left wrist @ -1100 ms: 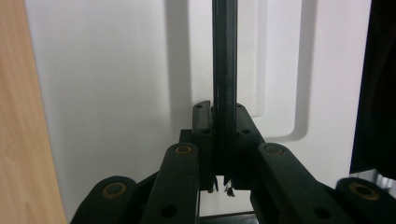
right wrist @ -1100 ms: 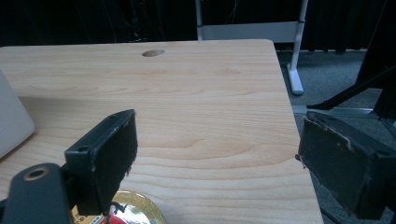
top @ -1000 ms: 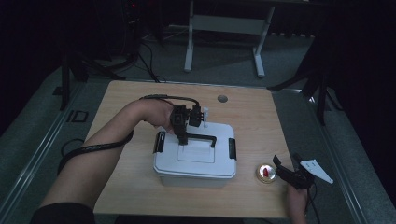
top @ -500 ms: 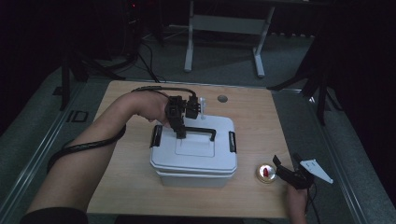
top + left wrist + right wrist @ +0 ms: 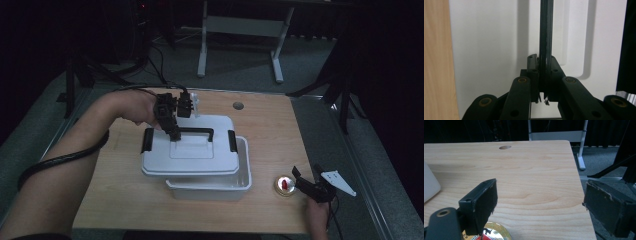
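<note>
A white plastic lid (image 5: pixel 190 157) with a black handle (image 5: pixel 195 131) hangs above and to the left of its white box (image 5: pixel 210 187), whose right and near rims show below it. My left gripper (image 5: pixel 172 131) is shut on the handle's left end. In the left gripper view the jaws (image 5: pixel 545 75) pinch the thin black handle (image 5: pixel 546 37) over the white lid (image 5: pixel 489 50). My right gripper (image 5: pixel 302 180) stands open at the table's near right corner, beside a small round gold tin (image 5: pixel 283 185) with something red on it. That tin (image 5: pixel 496 233) lies just below the right gripper (image 5: pixel 539 202).
The wooden table (image 5: pixel 270 135) has a round cable hole (image 5: pixel 238 106) at the back. A small clear object (image 5: pixel 195 102) stands behind the lid. The table's right edge is close to the right gripper. A white desk frame (image 5: pixel 240 30) stands on the floor beyond.
The left gripper has lifted the lid by its handle off the box and carried it left, uncovering the box's right and near rims. The right gripper has stayed put.
</note>
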### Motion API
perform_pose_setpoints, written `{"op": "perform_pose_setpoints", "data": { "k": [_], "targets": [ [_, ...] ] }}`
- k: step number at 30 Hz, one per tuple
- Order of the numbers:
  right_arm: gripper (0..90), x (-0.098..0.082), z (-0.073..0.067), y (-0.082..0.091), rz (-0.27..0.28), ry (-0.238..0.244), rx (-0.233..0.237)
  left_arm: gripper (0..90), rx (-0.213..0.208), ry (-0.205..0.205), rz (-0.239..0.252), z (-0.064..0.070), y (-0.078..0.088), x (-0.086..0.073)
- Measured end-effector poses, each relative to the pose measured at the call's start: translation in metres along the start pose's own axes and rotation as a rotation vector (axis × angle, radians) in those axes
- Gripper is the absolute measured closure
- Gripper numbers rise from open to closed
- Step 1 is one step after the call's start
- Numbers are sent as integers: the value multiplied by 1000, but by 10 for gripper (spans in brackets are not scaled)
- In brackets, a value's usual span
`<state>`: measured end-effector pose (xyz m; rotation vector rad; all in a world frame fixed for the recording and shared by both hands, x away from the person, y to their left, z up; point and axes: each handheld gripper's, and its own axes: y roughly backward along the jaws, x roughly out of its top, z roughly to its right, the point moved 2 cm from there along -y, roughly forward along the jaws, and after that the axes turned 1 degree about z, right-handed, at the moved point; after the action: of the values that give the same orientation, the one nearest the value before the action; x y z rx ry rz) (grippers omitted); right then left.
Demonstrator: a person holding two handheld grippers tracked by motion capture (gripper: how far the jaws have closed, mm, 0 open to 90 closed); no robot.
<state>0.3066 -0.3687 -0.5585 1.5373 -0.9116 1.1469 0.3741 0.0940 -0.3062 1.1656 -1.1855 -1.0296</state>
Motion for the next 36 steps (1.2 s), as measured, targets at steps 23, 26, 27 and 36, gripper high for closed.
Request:
{"op": "perform_pose_setpoints", "data": {
  "k": [23, 26, 27, 36],
  "targets": [
    [116, 0, -1, -1, -9, 11, -4, 832, 30, 296, -2, 0, 18, -122],
    [116, 0, -1, -1, -10, 13, -5, 833, 29, 335, 4, 0, 16, -140],
    [116, 0, -1, -1, -11, 14, -5, 833, 26, 354, 6, 0, 15, -147],
    [116, 0, -2, -1, -15, 17, -7, 832, 20, 464, 2, -5, -6, -189]
  ]
}}
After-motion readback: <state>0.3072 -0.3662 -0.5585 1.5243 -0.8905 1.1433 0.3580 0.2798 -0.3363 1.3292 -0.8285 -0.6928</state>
